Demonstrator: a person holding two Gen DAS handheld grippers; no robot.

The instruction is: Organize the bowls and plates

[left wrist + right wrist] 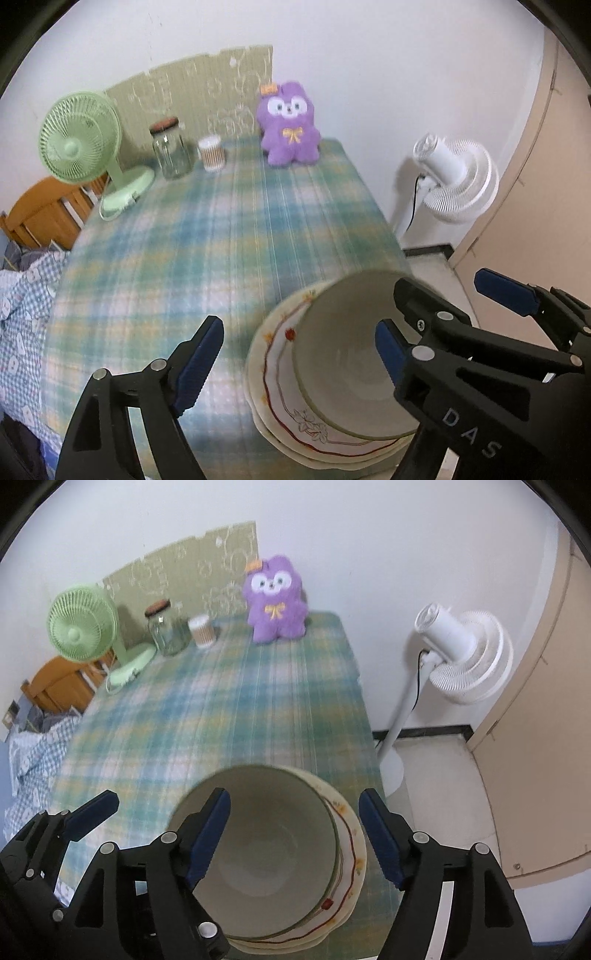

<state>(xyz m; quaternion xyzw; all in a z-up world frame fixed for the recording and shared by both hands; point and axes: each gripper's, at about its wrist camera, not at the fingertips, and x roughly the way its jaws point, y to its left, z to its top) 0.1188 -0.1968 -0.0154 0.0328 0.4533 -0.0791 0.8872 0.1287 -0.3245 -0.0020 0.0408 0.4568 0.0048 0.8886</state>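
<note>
Both grippers stand released, jaws wide apart and pressing on nothing. Left gripper (295, 358), low in the left wrist view, has one blue pad over the tablecloth (207, 229) and the other over the bowl's mouth; right gripper (295, 838), low in the right wrist view, has one pad over the bowl interior and the other beyond the plates' right rim. Bowl (266, 853), pale green and empty, sits upright on a stack of decorated plates (351, 864) at the lower centre of that view, near the table's front right corner. Upper frame, along the wall: green desk fan (79, 140), glass jar (170, 147), small cup (211, 152), purple plush toy (288, 125). White floor fan (465, 657) stands at right, off the table.
</note>
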